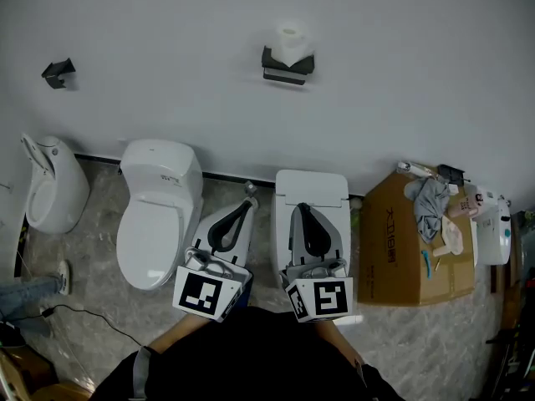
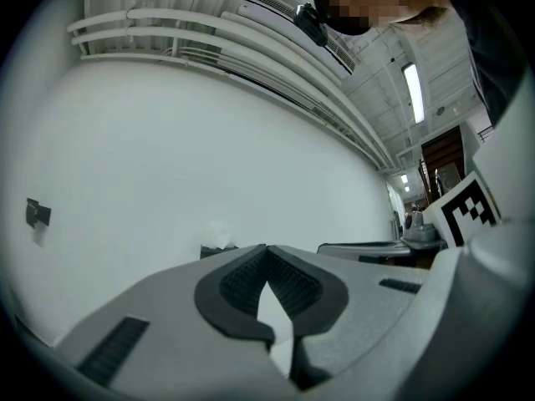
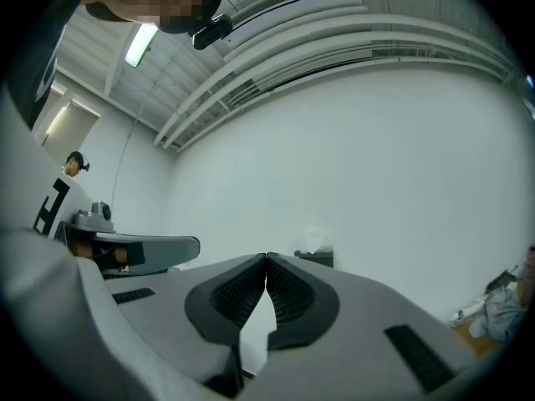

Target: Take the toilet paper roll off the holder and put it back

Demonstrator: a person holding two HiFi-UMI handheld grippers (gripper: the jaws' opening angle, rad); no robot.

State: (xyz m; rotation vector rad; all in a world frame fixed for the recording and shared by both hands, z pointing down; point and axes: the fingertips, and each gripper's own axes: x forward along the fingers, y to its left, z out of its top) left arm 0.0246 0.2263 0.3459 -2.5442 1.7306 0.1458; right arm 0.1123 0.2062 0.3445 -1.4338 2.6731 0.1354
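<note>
A white toilet paper roll (image 1: 291, 43) stands on a black wall holder (image 1: 287, 65) high on the white wall. Both grippers are held side by side well below it, pointing at the wall. My left gripper (image 1: 242, 205) has its tips touching and nothing between them. My right gripper (image 1: 301, 208) is likewise shut and empty. In the left gripper view the roll (image 2: 220, 232) and holder (image 2: 216, 249) show small, just left of the shut tips (image 2: 267, 247). In the right gripper view the roll (image 3: 316, 239) and holder (image 3: 314, 257) sit just right of the tips (image 3: 266, 257).
A white toilet (image 1: 156, 211) and a urinal (image 1: 52, 184) stand against the wall at left. A cardboard box (image 1: 414, 241) with cloth and small items on top is at right. A small black bracket (image 1: 58, 72) is on the wall far left. A cable (image 1: 92, 317) lies on the floor.
</note>
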